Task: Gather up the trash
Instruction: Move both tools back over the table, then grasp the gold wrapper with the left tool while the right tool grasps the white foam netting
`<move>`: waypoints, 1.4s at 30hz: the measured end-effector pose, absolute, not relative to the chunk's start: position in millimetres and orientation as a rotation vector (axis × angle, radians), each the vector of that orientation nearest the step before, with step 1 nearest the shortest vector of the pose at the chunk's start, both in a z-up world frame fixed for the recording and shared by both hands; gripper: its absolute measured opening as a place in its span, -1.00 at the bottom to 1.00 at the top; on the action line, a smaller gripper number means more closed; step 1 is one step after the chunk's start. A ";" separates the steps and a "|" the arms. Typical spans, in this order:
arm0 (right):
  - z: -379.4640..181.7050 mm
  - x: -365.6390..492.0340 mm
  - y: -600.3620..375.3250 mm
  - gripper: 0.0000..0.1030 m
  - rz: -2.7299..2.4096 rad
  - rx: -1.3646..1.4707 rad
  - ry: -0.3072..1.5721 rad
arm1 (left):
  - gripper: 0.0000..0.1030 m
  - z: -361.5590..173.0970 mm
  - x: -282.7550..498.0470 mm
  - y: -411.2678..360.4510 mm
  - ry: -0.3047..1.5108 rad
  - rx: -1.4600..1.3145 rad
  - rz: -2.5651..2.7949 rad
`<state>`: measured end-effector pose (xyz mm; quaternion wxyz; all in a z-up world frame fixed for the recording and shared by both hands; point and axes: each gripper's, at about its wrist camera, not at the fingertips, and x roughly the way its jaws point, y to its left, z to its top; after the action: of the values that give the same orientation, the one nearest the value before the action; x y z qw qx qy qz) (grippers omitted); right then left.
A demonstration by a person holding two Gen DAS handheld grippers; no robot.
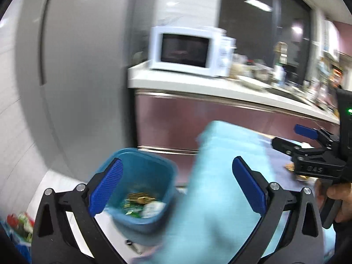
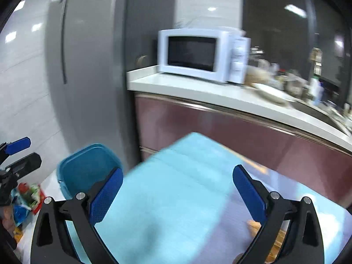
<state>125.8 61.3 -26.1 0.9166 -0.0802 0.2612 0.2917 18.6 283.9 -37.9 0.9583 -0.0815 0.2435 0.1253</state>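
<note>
A blue trash bin (image 1: pixel 140 189) stands on the floor beside the table, with gold, green and white wrappers (image 1: pixel 143 204) inside. It also shows in the right wrist view (image 2: pixel 85 169). My left gripper (image 1: pixel 176 187) is open and empty, above the bin and the corner of the light-blue tablecloth (image 1: pixel 220 187). My right gripper (image 2: pixel 176 195) is open and empty over the tablecloth (image 2: pixel 176 198). It shows in the left wrist view (image 1: pixel 292 139) at the right, open. Small gold scraps (image 1: pixel 290 167) lie on the table under it. The frames are blurred.
A grey fridge (image 1: pixel 77 77) stands at the left. A white microwave (image 1: pixel 189 50) sits on a white counter (image 1: pixel 220 88) over maroon cabinets, with cluttered dishes to the right. A colourful bag of packaging (image 2: pixel 28 198) lies on the floor left of the bin.
</note>
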 end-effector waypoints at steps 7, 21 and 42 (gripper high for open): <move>-35.4 112.0 -34.6 0.87 0.431 -0.129 0.538 | 0.89 -42.1 50.2 173.2 0.513 -0.092 0.073; -71.1 100.9 -182.6 0.87 0.168 -0.022 0.629 | 0.89 -62.4 81.4 21.3 0.572 -0.001 -0.151; -120.0 71.6 -213.3 0.87 0.292 0.110 0.764 | 0.89 -110.4 155.8 -7.2 0.686 0.031 -0.263</move>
<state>71.6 -213.3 -120.0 0.9161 0.0533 0.3712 0.1418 155.8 -7.2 -110.4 0.9331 0.0152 0.3355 -0.1285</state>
